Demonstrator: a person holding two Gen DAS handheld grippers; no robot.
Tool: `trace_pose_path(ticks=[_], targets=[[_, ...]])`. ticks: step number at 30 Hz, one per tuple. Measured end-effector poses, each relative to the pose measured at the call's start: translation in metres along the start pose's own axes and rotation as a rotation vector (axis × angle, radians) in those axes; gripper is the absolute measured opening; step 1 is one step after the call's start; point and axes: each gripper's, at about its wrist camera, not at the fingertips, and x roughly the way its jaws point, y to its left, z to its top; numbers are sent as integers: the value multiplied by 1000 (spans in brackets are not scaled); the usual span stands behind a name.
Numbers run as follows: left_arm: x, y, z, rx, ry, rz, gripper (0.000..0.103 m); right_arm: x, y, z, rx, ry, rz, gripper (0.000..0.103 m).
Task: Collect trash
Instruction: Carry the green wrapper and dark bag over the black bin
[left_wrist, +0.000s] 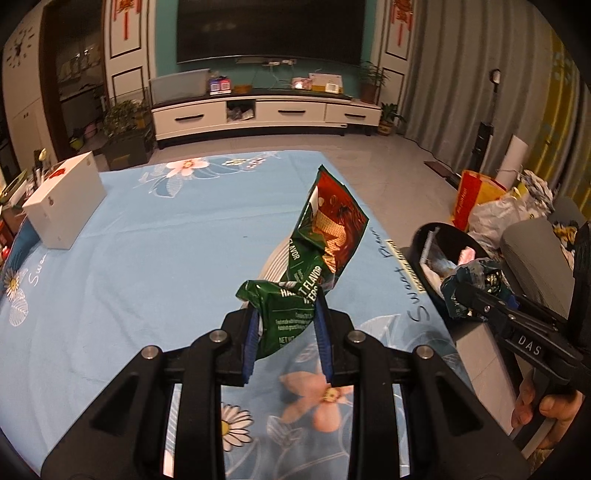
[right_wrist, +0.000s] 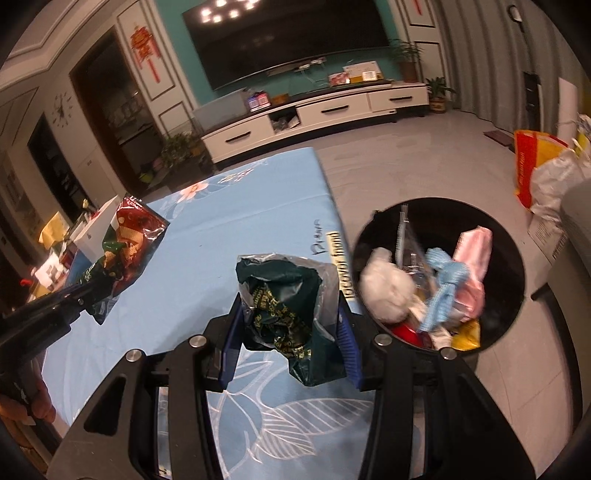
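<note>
Left wrist view shows my left gripper (left_wrist: 286, 332) clamped narrow on the lower end of a green wafer wrapper (left_wrist: 317, 251), which stands up crumpled at frame center above the blue floral tabletop (left_wrist: 147, 240). Right wrist view shows my right gripper (right_wrist: 291, 328) closed at a middling width on a dark green crumpled bag (right_wrist: 291, 306), held over the tabletop's edge at center frame, with the black trash bin (right_wrist: 509, 236) just to its right, already holding paper and wrappers. As I judge it, the main risk is a miss: the bin sits on the floor beside the tabletop, and light foil let go too early could flutter onto the tabletop or the floor. The wafer wrapper is pinched only by its bottom, so its tall loose end could catch the bin's rim or slip out on the way. Both grippers heading for the same opening could also bump each other. Both grippers point forward and downward; a hand (left_wrist: 546, 410) grips the right tool's handle at lower right of the left view, well right of my left gripper.
</note>
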Motion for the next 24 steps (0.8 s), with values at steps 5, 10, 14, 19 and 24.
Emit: trace_pose_path(ticks=[5,10,14,19,24], targets=[[2,-26,1,48,5,-19,28,-14,-23,-4,41,-27,-19,46],[9,-55,4,100,13,-42,28,-23,-46,-7,83,-49,-39,47],[15,-75,8,138,16,-59,28,-28,-64,-8,113,-64,-58,47],[27,-101,14,184,23,-86,29,-32,-89,-9,159,-83,-92,47],[41,-123,18,212,37,-132,29,-32,-110,-10,201,-90,-112,47]])
